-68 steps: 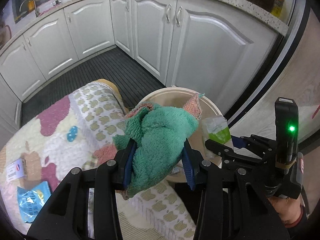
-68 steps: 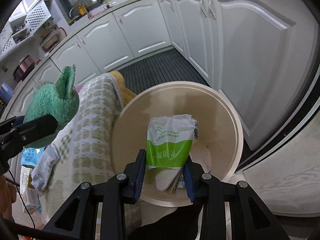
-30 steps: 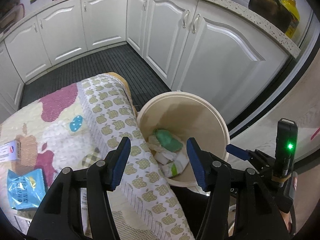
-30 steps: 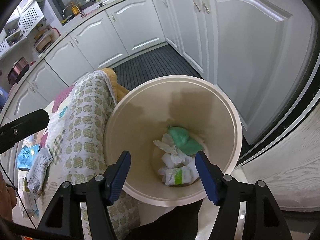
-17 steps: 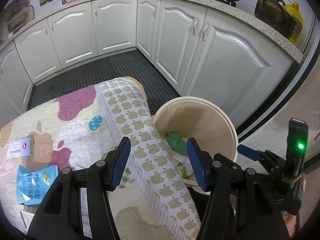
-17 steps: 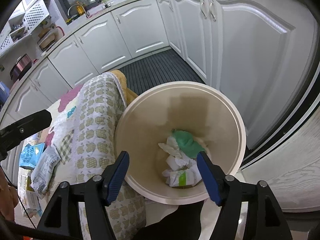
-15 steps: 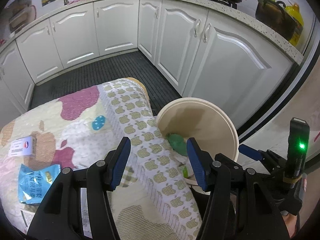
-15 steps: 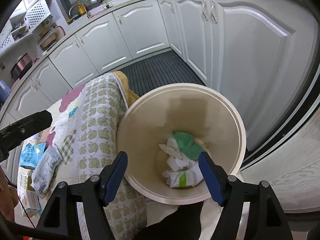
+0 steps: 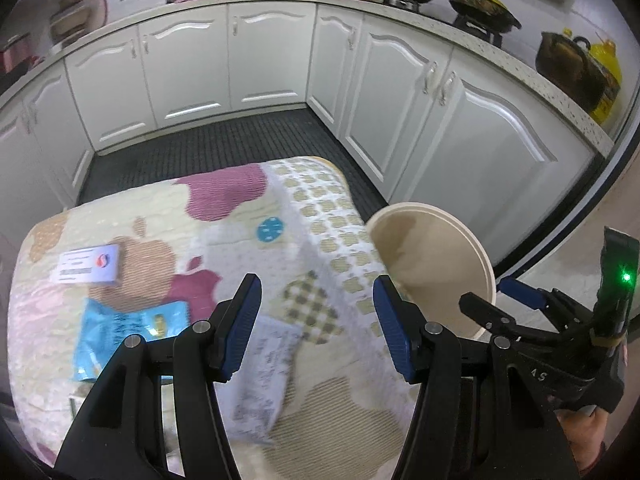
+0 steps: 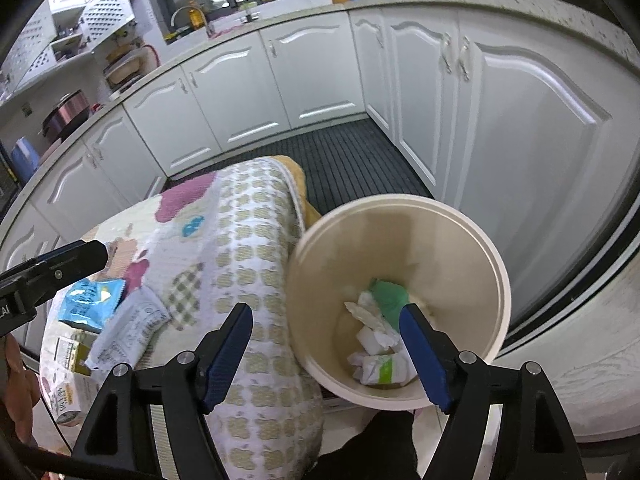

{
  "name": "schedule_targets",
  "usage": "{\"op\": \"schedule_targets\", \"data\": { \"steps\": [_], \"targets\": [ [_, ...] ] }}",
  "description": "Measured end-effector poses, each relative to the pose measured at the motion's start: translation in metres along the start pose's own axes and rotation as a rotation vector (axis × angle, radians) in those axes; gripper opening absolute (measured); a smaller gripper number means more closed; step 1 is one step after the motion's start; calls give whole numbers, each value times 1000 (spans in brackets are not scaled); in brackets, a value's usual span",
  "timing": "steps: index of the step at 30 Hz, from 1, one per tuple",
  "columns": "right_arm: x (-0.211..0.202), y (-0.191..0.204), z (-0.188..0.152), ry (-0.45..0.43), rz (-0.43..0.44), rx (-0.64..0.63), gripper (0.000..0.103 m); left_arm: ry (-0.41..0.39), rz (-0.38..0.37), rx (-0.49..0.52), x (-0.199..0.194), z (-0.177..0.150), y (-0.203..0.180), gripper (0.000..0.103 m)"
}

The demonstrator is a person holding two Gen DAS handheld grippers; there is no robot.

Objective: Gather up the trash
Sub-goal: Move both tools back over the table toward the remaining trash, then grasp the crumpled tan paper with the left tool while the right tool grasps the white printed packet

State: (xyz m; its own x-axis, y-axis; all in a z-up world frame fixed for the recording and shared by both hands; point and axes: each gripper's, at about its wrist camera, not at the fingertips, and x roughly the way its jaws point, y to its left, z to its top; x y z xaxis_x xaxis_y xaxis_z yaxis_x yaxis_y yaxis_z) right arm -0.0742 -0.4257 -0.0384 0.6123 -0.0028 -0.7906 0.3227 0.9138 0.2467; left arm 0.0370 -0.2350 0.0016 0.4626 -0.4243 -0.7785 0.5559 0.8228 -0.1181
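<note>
A cream trash bin stands on the floor beside a table covered with an apple-print cloth. The bin holds a green cloth and a green-and-white packet. The bin also shows in the left wrist view. On the cloth lie a blue snack bag, a white wrapper and a white card box. My left gripper is open and empty above the white wrapper. My right gripper is open and empty over the bin's near-left rim.
White kitchen cabinets run along the back and right, with dark ribbed floor mat between them and the table. More packets lie at the table's left edge in the right wrist view. Pots stand on the counter.
Both grippers let go of the green cloth and the packet into the bin, then opened wide. The left gripper has since swung left, away from the bin and over the table.
</note>
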Motion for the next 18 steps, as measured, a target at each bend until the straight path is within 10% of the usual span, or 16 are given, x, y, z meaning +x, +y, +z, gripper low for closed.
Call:
{"op": "schedule_targets", "data": {
  "steps": [18],
  "targets": [
    [16, 98, 2, 46, 156, -145, 81, -40, 131, -192, -59, -26, 151, 67]
  ]
}}
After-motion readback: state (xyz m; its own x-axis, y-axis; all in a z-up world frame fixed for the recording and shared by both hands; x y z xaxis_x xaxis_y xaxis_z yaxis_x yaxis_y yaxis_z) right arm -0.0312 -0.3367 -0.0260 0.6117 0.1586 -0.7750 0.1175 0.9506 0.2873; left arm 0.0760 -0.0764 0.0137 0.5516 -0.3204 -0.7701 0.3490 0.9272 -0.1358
